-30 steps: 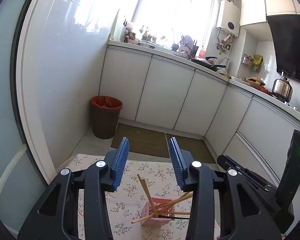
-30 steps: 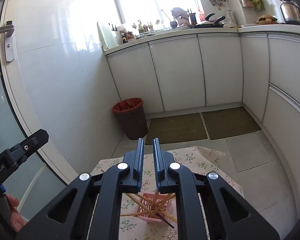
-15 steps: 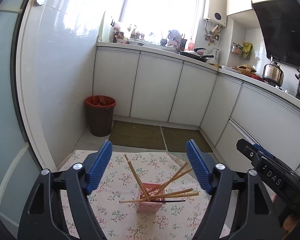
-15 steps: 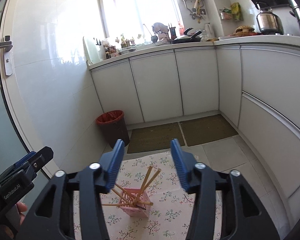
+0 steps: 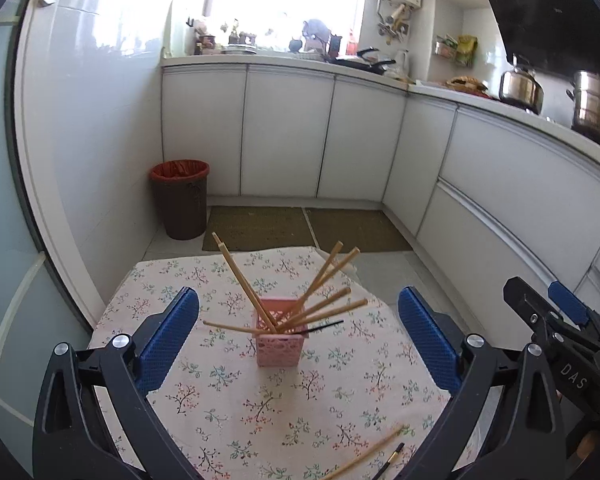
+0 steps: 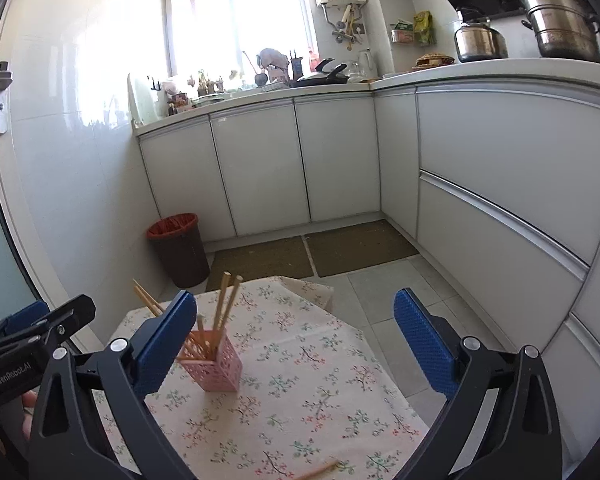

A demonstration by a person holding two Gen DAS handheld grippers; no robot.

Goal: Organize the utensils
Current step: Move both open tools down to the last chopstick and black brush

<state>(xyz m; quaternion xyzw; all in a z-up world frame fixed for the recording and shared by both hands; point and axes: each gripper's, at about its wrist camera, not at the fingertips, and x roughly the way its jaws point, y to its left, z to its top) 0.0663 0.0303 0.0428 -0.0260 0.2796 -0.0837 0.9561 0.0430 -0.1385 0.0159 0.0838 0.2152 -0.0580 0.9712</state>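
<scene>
A pink lattice basket (image 5: 279,344) stands on the floral tablecloth (image 5: 236,408) with several wooden chopsticks (image 5: 320,280) and a thin black one fanned out of it. My left gripper (image 5: 298,294) hovers short of the basket, its jaws opening wide with nothing between the pads. In the right wrist view the basket (image 6: 216,364) sits left of centre, beside the left blue pad. My right gripper (image 6: 296,296) is also opening and holds nothing. A loose wooden chopstick (image 5: 364,456) and a black one (image 5: 390,460) lie on the cloth at the near edge.
The table is small, and its far edge drops to a tiled floor with two brown mats (image 5: 308,226). A brown bin with a red liner (image 5: 180,200) stands by the white cabinets (image 6: 296,164). Each gripper shows at the other view's edge (image 6: 48,320).
Both grippers have gone from narrow or nearly shut to wide open. Both pulled back from the basket, so more of the cloth and the loose chopsticks near its edge show.
</scene>
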